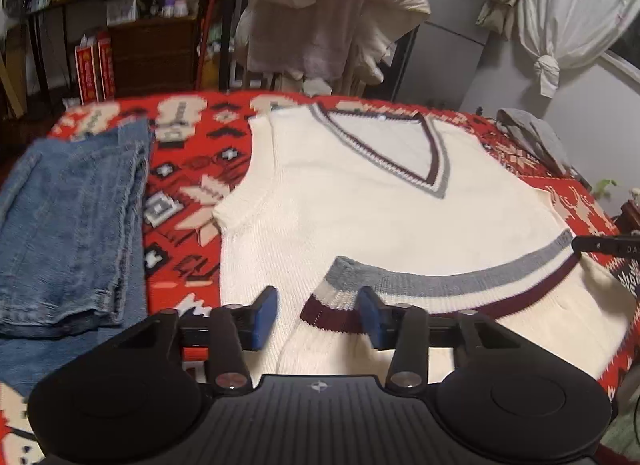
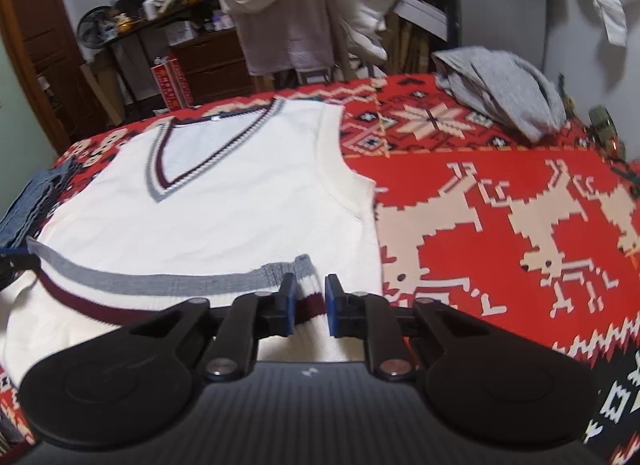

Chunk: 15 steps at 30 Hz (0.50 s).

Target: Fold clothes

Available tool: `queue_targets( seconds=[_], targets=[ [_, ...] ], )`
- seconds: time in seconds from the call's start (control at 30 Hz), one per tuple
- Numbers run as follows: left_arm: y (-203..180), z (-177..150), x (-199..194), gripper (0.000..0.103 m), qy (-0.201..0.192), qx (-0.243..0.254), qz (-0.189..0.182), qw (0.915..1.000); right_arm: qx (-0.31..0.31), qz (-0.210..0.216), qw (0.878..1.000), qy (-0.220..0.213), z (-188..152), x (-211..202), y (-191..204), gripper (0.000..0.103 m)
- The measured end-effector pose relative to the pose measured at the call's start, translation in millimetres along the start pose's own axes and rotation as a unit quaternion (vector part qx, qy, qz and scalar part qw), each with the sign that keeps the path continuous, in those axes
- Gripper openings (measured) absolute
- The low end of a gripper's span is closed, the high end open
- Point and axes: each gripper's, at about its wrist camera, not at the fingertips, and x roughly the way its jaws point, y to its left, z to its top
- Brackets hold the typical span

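A white knit vest (image 1: 360, 201) lay face up across the middle of both frames on a surface covered by a red patterned cloth (image 2: 500, 201), its V-neck toward the top of the frame. The striped hem (image 1: 440, 285), grey and maroon, had been brought up over the lower body of the vest, so the bottom part lay doubled, apparently as a lengthwise fold in progress.

In the left wrist view, the left tool (image 1: 318, 315) sat at the lower centre with its blue pads spread wide on either side of the hem's left corner; the knit lay between them without being pinched. In the right wrist view, the right tool (image 2: 311, 303) stood at the hem's other corner, lower centre, its pads much closer together around the striped rib. A narrow gap seemed to remain on each side, so whether it was truly clamping the hem could not be told.

Holding both corners at once would keep the hem straight as it travelled, which probably explains the symmetric placement. The scene fitted either a grasp being taken or a fold just laid down and being let go.

Folded blue jeans (image 1: 68, 225) lay at the left of the frame, suggesting a finished pile, and a rumpled grey garment (image 2: 504, 93) sat at the upper right.
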Motion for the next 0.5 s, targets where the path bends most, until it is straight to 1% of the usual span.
queue_targets(
  seconds=[0.1, 0.13, 0.23, 0.27, 0.3, 0.33, 0.43, 0.5],
  targets=[
    [8.8, -1.2, 5.4, 0.025, 0.001, -0.031, -0.022, 0.9993, 0.019, 0.013, 1.000, 0.003, -1.5, 2.5, -6.4, 0.019],
    [9.1, -1.8, 4.3, 0.024, -0.001, -0.034, -0.025, 0.9991, 0.022, 0.017, 1.000, 0.003, -2.1, 2.1, -7.7, 0.019],
    [9.4, -3.9, 1.3, 0.017, -0.003, -0.037, -0.029, 0.9989, 0.023, 0.024, 0.999, 0.003, -3.7, 1.7, -9.7, 0.019],
    [9.0, -4.2, -0.3, 0.012, -0.005, -0.039, -0.029, 0.9988, 0.023, 0.024, 0.999, 0.003, -4.2, 1.9, -9.7, 0.018],
    [8.1, -4.5, -2.3, 0.009, -0.007, -0.040, -0.026, 0.9988, 0.023, 0.024, 0.999, 0.002, -4.3, 1.5, -9.5, 0.011],
    [7.1, -4.7, -4.4, 0.009, -0.009, -0.041, -0.024, 0.9988, 0.024, 0.023, 0.999, -0.003, -2.4, -1.5, -8.6, 0.005],
    [4.4, -5.4, -10.7, 0.008, -0.016, -0.044, -0.018, 0.9987, 0.026, 0.020, 0.999, -0.020, 3.2, -10.7, -5.9, 0.005],
    [4.1, -3.6, -19.4, 0.007, -0.031, -0.047, -0.013, 0.9984, 0.027, 0.017, 0.999, -0.031, 6.9, -16.8, -4.0, 0.005]
  ],
)
